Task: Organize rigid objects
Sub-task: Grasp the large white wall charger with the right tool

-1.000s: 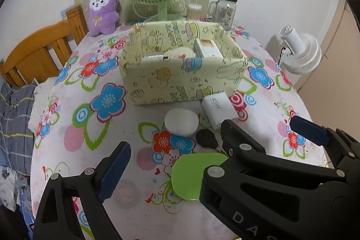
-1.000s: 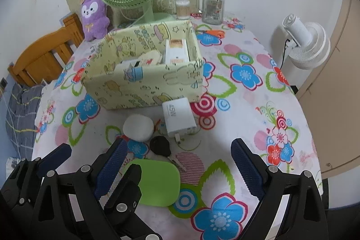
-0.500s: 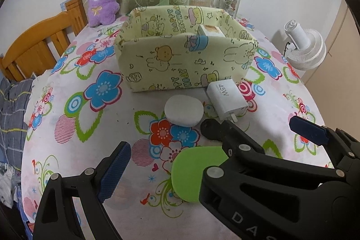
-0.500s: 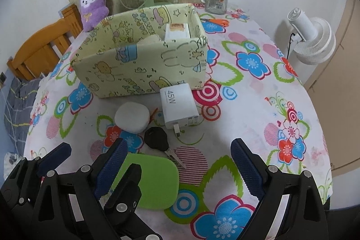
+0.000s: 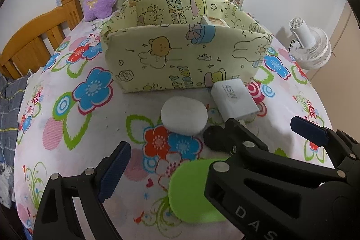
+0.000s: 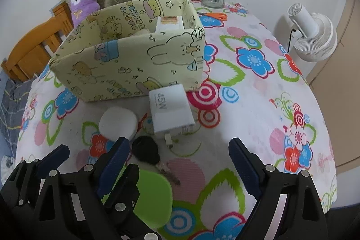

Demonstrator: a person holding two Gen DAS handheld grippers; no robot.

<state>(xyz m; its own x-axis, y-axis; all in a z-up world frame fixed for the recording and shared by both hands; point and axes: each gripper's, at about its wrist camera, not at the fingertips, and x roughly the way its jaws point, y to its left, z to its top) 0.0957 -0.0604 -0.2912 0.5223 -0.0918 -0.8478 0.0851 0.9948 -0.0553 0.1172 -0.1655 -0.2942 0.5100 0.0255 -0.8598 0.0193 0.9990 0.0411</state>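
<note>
A pale yellow cartoon-printed fabric box (image 6: 135, 69) stands open-topped on the worktop, a white carton (image 6: 169, 23) upright inside. Just before its front wall lie a white charger block marked 45W (image 6: 169, 111) (prongs toward the camera), a white rounded case (image 6: 118, 123), a black-headed key (image 6: 147, 150) and a flat lime-green rounded tile (image 6: 155, 199).

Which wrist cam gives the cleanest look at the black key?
Right wrist. There the black key lies whole in the open, head and blade, between the white charger and the green lid. In the left wrist view, the right gripper's finger covers most of it; only the head shows.
</note>
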